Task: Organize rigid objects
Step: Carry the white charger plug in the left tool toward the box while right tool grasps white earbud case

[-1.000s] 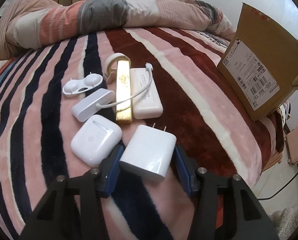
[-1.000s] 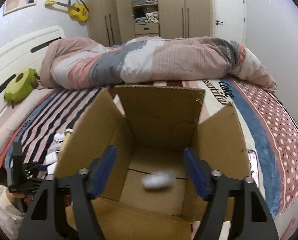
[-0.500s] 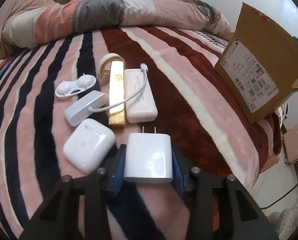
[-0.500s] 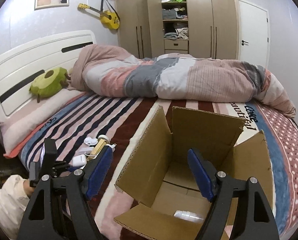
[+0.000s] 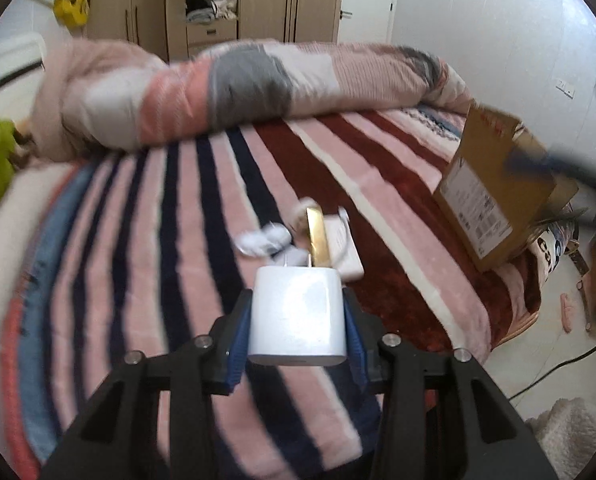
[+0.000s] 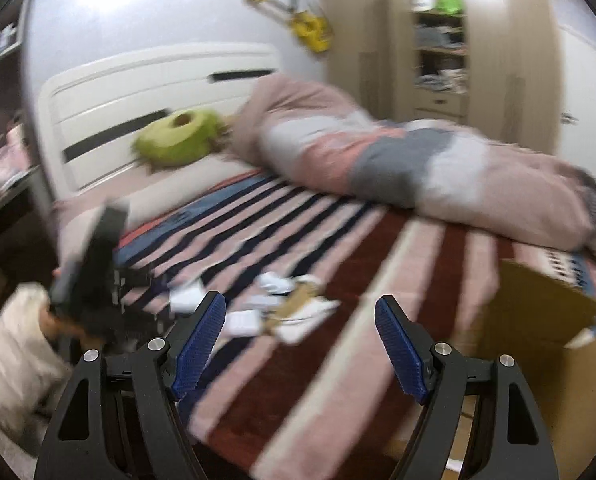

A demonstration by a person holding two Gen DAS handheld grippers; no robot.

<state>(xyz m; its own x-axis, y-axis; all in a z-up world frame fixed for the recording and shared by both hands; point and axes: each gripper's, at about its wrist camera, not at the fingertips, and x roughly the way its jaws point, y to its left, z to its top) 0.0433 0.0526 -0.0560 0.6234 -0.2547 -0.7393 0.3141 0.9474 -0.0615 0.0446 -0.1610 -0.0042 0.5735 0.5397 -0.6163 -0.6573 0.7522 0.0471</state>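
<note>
Two views logged, left wrist first. My left tool [image 5: 298, 316] is closed on the white charger [image 5: 297, 316]: both blue pads press its sides, prongs pointing away from the camera, and the block sits clear above the striped bed cover [image 5: 146, 240]. Beyond it the rest of the pile lies together mid-bed: a gold bar [image 5: 317, 236], a white power bank [image 5: 343, 250] just beside it with a cable looped over, and a small white two-lobed piece [image 5: 264, 240] to the left. Motion blur smears these, so I cannot count them reliably. The cardboard box [image 5: 493, 200] stands at the right edge of the bed, well apart from the pile, label side facing me. A dark blurred shape at far right is probably my other tool; too smeared to say more.

Right wrist view. My right tool [image 6: 299, 344] is wide open, nothing between the blue pads. It looks across the bed toward the same pile [image 6: 274, 308], heavily blurred. The box [image 6: 537, 344] shows at lower right, its inside not visible from here. At left, the left tool [image 6: 94, 264] and my sleeve [image 6: 14, 344] appear, blurred.

Judgement on progress: partway. One item is in hand and needs carrying to the box; several still lie on the bed. What the box already holds I cannot tell.
</note>
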